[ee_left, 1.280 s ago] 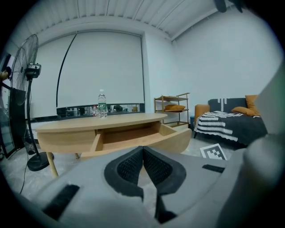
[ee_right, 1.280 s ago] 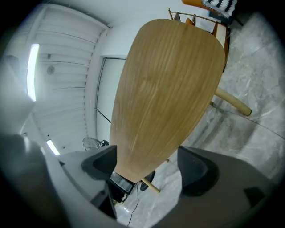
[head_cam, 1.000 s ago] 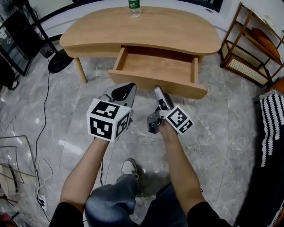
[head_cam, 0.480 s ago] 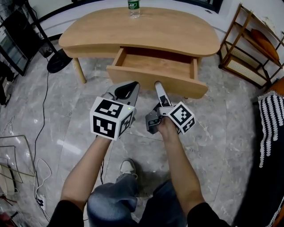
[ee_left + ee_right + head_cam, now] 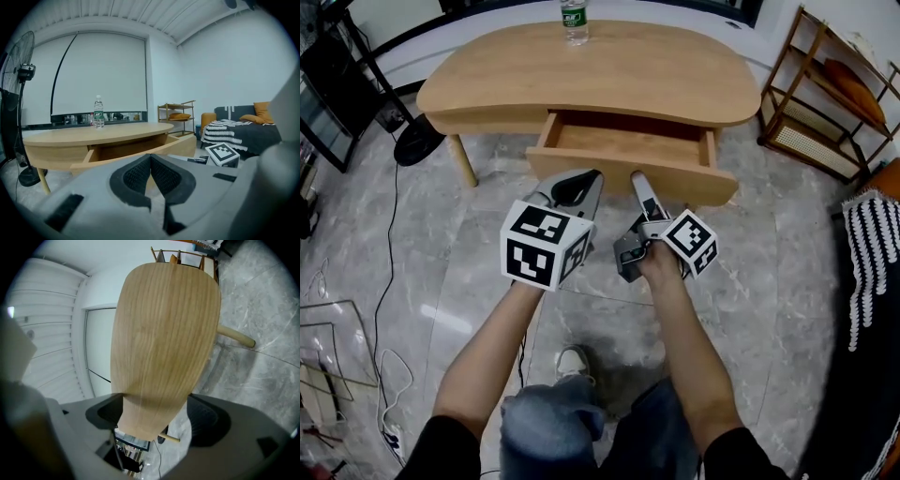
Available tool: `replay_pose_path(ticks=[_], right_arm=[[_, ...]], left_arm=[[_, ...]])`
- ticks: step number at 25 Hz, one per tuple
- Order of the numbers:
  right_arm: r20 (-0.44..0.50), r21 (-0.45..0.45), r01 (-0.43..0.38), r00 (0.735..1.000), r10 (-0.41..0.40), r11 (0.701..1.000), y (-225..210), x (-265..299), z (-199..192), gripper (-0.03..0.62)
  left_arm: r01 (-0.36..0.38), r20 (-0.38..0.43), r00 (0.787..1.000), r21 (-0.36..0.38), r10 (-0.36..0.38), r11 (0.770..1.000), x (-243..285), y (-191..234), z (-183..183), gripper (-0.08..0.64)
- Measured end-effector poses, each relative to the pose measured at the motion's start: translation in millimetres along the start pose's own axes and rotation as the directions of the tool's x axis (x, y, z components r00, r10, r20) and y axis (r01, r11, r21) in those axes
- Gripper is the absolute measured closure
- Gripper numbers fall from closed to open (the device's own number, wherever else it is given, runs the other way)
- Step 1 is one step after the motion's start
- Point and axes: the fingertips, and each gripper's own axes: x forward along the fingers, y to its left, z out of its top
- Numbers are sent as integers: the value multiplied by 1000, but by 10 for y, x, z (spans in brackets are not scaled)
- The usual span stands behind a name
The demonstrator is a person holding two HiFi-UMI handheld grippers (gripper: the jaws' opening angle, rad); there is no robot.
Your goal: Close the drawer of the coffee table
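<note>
The wooden coffee table (image 5: 600, 70) has its drawer (image 5: 628, 141) pulled out toward me. In the head view my left gripper (image 5: 581, 178) hovers just short of the drawer front (image 5: 609, 171), left of its middle. Its pads (image 5: 140, 173) meet with nothing between them, and the open drawer (image 5: 126, 151) lies ahead. My right gripper (image 5: 639, 180) is rolled on its side, close in front of the drawer front. Its jaws stand wide apart, and the wooden drawer front (image 5: 164, 343) fills the gap between them. I cannot tell whether the right gripper (image 5: 154, 413) touches the wood.
A water bottle (image 5: 574, 23) stands at the table's far edge. A wooden shelf rack (image 5: 825, 103) stands to the right, with a striped blanket (image 5: 874, 262) below it. A fan base (image 5: 420, 141) and a cable (image 5: 389, 244) lie left on the marble floor. My shoe (image 5: 572, 361) shows below.
Both grippers have moved forward, closer to the drawer front. The right gripper has rolled a little. The drawer has stayed open.
</note>
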Motion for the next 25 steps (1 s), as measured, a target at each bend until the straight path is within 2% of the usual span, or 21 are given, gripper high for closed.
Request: replay_pose_path(ticks=[25], right_arm=[[81,-34,15,997,-12,999,-174,751,429,183]], left_arm=[[65,13,998,-3,-65,998,733,530,48,557]])
